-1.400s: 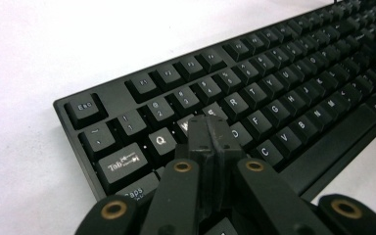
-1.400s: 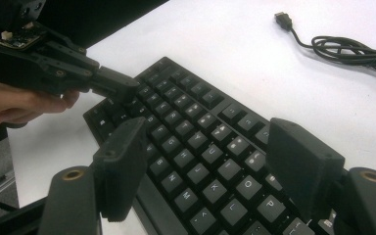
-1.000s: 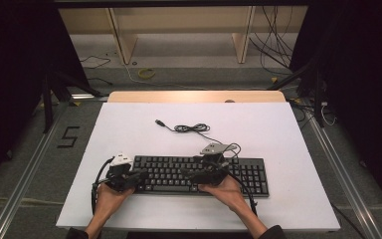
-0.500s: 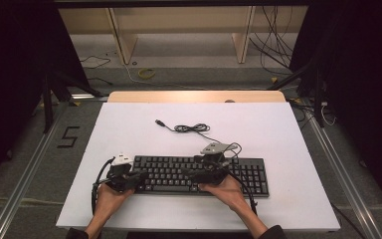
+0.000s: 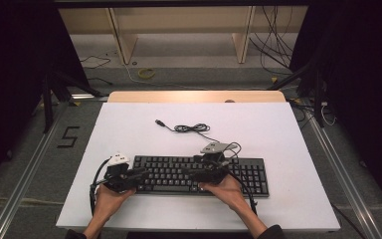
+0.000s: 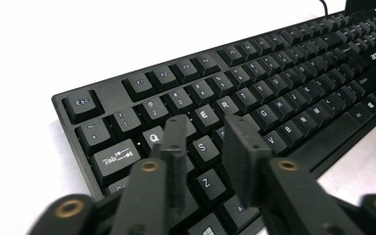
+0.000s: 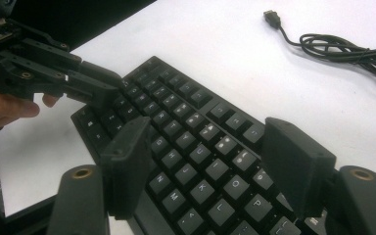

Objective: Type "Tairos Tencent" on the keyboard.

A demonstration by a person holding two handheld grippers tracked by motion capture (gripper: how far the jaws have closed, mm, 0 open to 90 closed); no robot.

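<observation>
Your left gripper (image 6: pixel 203 142) has just been opening: jaws part-open over the left keys, nothing between them. Your right gripper (image 7: pixel 210 161) stands wide, empty, poised over the keyboard (image 5: pixel 199 172) at the table's (image 5: pixel 278 129) near edge for typing.

1. High view: fixed above the person's side of the desk (image 5: pixel 288 129), facing forward and down; far off, whole top plus floor beyond.
2. Left gripper view: rides the left tool (image 6: pixel 203 142), very close, low angle along the keyboard (image 6: pixel 284 83) from its Esc end.
3. Right gripper view: rides the right tool (image 7: pixel 215 161), close, looking down across the keys.
4. Shared: keyboard in all three; right gripper view also catches the left tool.
</observation>
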